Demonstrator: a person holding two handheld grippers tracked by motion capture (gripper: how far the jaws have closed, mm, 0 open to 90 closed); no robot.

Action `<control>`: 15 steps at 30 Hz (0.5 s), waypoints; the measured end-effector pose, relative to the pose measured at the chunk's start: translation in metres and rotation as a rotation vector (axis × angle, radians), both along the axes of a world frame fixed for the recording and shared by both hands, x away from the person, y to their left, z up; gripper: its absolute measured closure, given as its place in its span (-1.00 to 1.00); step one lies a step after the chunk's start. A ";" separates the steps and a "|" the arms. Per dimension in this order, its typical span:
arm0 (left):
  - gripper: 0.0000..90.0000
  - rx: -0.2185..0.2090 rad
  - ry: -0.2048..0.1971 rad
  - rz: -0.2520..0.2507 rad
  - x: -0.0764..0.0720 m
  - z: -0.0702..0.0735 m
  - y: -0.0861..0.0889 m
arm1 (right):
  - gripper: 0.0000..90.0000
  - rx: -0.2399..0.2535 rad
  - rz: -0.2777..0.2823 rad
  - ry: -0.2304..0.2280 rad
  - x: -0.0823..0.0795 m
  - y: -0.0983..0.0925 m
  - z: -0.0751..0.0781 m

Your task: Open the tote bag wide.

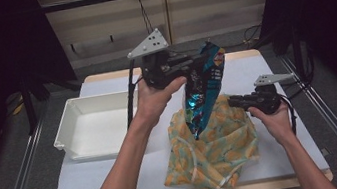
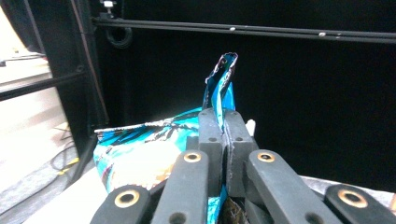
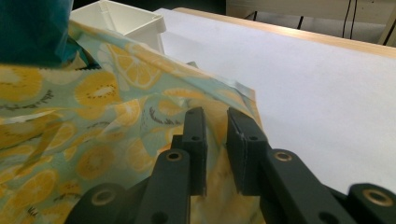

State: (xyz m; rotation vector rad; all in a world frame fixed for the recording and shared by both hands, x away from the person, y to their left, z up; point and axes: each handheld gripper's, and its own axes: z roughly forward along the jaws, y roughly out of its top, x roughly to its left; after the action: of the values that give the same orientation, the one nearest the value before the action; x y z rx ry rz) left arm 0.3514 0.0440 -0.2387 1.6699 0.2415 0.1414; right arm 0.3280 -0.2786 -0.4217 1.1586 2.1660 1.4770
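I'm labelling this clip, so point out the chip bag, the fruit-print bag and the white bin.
chip bag [image 1: 204,86], high view, middle of its blue front
fruit-print bag [image 1: 215,150], high view, middle of the cloth
white bin [image 1: 67,121], high view, left wall

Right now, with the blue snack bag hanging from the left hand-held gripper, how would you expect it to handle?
The snack bag probably weighs little: a pinch on its top edge by the left hand-held gripper carries it. It looks crinkly and thin, so it likely swings and crumples rather than staying stiff. The glossy film may be slippery.
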 end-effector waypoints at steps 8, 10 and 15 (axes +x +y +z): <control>0.97 -0.051 0.005 0.026 0.003 0.013 0.024 | 0.58 -0.004 -0.010 -0.012 -0.013 -0.005 0.001; 0.97 -0.035 -0.003 0.040 0.004 0.014 0.028 | 0.51 -0.006 -0.009 -0.017 -0.018 -0.004 0.001; 0.97 -0.030 -0.001 0.063 0.005 0.013 0.038 | 0.33 -0.020 0.006 -0.037 -0.030 -0.002 0.004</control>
State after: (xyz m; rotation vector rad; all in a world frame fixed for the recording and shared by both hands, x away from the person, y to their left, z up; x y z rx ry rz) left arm 0.3565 0.0824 -0.2256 1.6327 0.2946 0.1848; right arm 0.2978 -0.2809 -0.4178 1.1102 2.1570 1.4641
